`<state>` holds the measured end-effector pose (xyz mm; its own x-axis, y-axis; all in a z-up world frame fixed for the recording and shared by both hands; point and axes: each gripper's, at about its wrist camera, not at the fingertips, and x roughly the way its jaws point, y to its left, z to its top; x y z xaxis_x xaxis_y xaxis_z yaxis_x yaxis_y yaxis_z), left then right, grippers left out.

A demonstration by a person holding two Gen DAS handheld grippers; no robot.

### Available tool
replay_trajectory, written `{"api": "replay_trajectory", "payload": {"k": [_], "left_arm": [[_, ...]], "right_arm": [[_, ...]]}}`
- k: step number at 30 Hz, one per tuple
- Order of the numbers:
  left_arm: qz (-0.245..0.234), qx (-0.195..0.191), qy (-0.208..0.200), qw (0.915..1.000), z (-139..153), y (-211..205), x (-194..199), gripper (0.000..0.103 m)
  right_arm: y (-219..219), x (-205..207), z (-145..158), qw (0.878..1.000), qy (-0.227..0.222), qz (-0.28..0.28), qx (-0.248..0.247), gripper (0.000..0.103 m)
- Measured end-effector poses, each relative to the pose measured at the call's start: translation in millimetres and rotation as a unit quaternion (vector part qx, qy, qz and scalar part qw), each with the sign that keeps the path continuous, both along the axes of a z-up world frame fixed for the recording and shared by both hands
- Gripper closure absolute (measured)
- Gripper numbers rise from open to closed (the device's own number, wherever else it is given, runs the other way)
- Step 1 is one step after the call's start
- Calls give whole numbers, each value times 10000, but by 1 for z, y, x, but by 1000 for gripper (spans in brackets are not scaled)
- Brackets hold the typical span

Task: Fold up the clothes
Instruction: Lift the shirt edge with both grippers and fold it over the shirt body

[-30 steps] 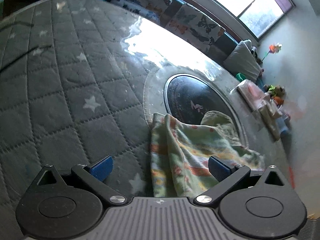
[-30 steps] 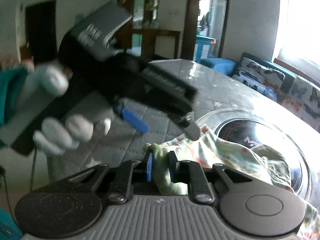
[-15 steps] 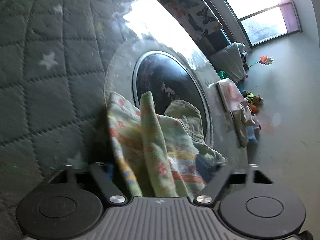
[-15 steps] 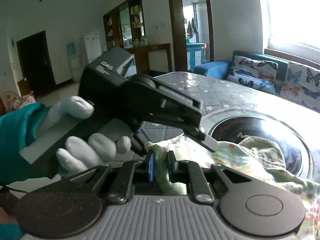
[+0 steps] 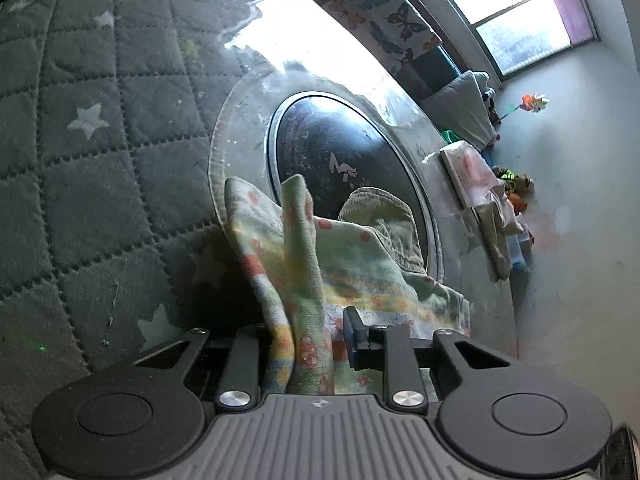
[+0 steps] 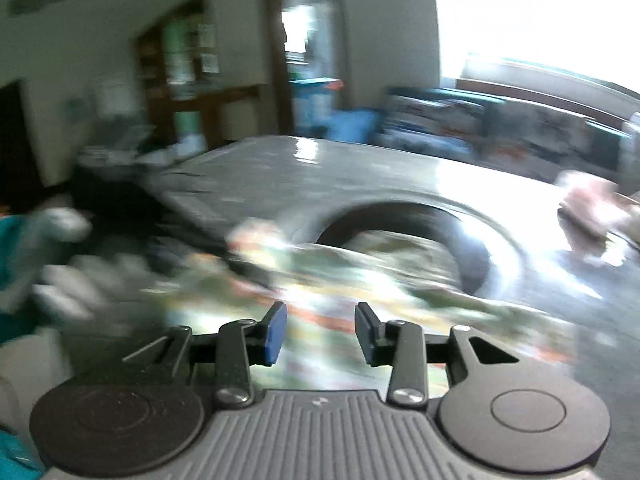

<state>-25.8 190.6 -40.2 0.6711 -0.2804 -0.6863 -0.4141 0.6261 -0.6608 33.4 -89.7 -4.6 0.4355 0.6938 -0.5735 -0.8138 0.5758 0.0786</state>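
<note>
Where your left gripper (image 5: 308, 340) stood wide apart a second ago, its fingers now pinch a raised fold of the floral garment (image 5: 304, 248). Your right gripper (image 6: 321, 330), clamped on the cloth half a second ago, has let go; its blue pads (image 6: 276, 332) stand apart, nothing between them, over the blurred garment. That garment lies bunched at the near edge of the dark round inset (image 5: 340, 160), partly over it. Around the inset spreads a grey quilted star-print cover (image 5: 80, 120); beyond it, a butterfly-print sofa (image 5: 384, 12) under a bright window (image 5: 508, 4).
</note>
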Motion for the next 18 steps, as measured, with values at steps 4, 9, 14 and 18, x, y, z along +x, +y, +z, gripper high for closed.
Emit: {"api": "replay_trajectory", "payload": {"k": [4,9,14,18], "left_arm": [[-79,173,4,9998,2,-4,1,77],[-138,339,22,9993,5,-8,4,77],[-228,622,49,9978,8,-15,8,78],[-309,860,71,9958,11,-20,13,80]], "right_arm": [[-36,46,-13,9947,-3,-985,-281,59],[-71,87,-30,9837,281,-1756,-281,50],[-73,105,-48,9785,649,-1956,23,49],[-58,101,-49,9834,554,-1731,20,69]]}}
